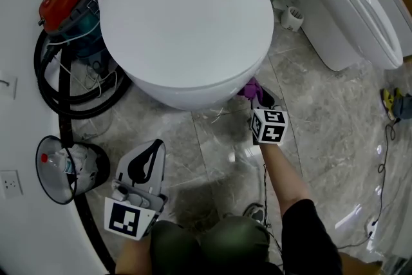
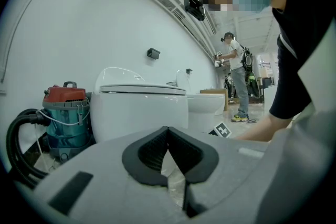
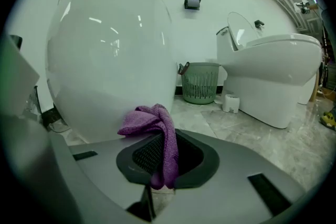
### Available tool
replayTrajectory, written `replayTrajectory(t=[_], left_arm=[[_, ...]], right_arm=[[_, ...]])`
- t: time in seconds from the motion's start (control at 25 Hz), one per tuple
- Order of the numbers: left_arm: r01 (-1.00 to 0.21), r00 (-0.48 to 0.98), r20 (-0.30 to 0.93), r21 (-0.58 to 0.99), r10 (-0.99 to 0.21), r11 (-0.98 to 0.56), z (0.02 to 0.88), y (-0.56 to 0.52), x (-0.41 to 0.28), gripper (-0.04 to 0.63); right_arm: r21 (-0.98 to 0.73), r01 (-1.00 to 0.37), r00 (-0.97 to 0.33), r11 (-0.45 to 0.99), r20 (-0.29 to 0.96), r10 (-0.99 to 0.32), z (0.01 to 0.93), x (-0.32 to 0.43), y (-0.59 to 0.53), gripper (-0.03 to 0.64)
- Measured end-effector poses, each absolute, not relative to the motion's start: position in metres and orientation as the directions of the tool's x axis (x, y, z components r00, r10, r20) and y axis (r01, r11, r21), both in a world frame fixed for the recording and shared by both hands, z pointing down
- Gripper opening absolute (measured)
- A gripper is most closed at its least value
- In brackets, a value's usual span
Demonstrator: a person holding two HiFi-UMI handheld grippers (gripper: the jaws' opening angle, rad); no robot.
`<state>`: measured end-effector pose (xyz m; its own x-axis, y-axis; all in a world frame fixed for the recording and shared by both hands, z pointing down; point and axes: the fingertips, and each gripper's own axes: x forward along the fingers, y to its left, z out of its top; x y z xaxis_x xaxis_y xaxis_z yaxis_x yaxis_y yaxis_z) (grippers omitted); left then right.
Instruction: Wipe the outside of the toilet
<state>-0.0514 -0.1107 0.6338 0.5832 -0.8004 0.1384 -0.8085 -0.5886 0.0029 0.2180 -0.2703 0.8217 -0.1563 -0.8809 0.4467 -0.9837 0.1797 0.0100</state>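
Purple cloth (image 3: 149, 119), soft and limp I reckon, is pinched by its fold in my right gripper (image 3: 166, 147), just beside the toilet (image 3: 110, 60), slick and hard; left gripper (image 2: 168, 134) is closed on nothing.

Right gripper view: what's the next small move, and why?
Probably ease the right gripper forward until the purple cloth presses on the toilet bowl. Its fingers are shut on the cloth, which bunches right by the bowl's lower front; contact isn't clear.
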Motion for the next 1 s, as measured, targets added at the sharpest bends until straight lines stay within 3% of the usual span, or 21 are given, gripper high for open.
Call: replayTrajectory(t=[0.32,0.52,0.68,0.8,1.0], left_arm=[[-0.816,0.571,0.168,0.013,-0.803,-0.577,0.647,-0.117,-0.058,0.002],[-0.83,0.528,0.189,-0.09,-0.828,-0.55,0.643,-0.119,-0.066,0.002],[-0.813,0.506,0.29,-0.155,-0.813,-0.561,0.638,-0.107,-0.076,0.002],[-0.809,0.528,0.349,-0.072,-0.775,-0.584,0.622,-0.094,-0.08,0.002],[-0.758,0.603,0.32,-0.056,-0.73,-0.65,0.549,-0.084,-0.075,0.002]], right_arm=[[-0.109,-0.975,-0.22,0.193,0.364,-0.905,0.785,0.212,-0.22,0.044],[-0.165,-0.97,-0.223,0.176,0.335,-0.915,0.739,0.205,-0.178,0.044],[-0.201,-0.968,-0.216,0.151,0.36,-0.908,0.702,0.191,-0.14,0.044],[-0.247,-0.962,-0.21,0.117,0.39,-0.897,0.668,0.18,-0.117,0.043],[-0.275,-0.953,-0.242,0.129,0.432,-0.869,0.597,0.162,-0.088,0.044]])
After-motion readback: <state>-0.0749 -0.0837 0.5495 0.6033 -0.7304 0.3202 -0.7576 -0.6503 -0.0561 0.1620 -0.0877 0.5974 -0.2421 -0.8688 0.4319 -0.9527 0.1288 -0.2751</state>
